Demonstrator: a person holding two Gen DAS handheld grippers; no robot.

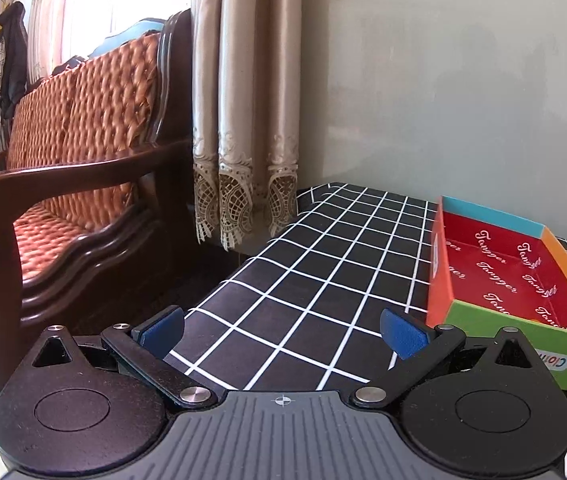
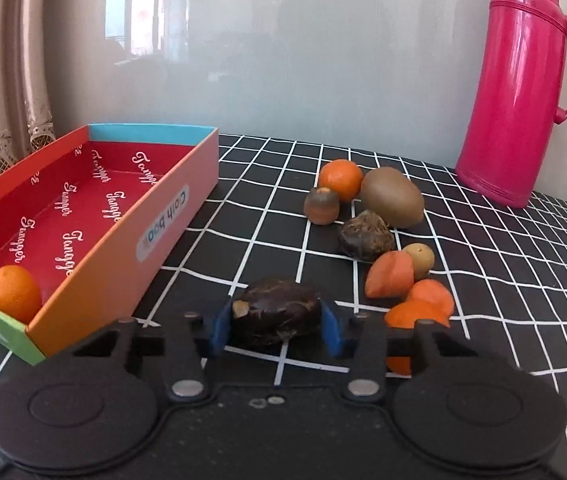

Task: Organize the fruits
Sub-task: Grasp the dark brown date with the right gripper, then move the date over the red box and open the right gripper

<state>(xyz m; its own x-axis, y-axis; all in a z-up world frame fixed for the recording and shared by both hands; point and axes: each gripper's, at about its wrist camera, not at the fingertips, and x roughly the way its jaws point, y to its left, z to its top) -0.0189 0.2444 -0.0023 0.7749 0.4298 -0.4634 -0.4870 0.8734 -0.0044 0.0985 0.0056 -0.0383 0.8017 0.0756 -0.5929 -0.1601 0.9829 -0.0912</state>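
Brown nut sits on the bench, squeezed between your right tongs. Lift it slowly and drop it in the box beside the orange. Your left tongs are wide open, holding nothing.

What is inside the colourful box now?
One orange lies in the near corner of the box, on its red floor. The near wall hides that corner's floor; the rest shows only the red lining.
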